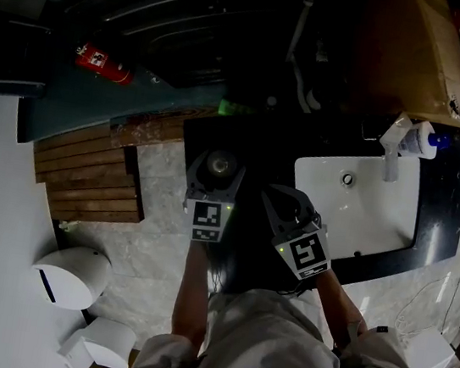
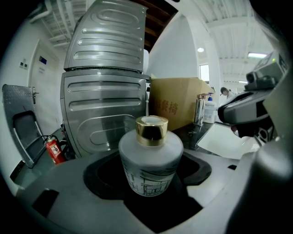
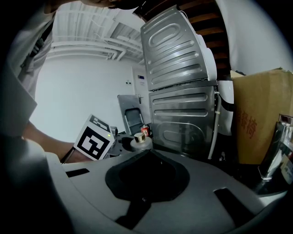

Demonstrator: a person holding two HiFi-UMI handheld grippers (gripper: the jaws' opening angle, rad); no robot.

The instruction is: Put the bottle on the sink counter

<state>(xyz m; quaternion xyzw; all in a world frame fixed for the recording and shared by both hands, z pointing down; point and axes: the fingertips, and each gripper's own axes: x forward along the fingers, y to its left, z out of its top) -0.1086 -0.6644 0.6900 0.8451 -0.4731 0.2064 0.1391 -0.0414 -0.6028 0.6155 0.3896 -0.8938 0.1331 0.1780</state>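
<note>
Firmly gripped upright in left claw (image 2: pixel 149 185): frosted bottle (image 2: pixel 151 157) with gold cap, near the dark worktop (image 1: pixel 443 202), left of white sink (image 1: pixel 363 209). Right claw (image 3: pixel 146 176) closed, empty, just beside the left.

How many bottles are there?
2. A frosted white bottle with a gold cap is clamped in the left gripper; a white bottle with a blue top is beside the tap at the sink. Others may be hidden.
</note>
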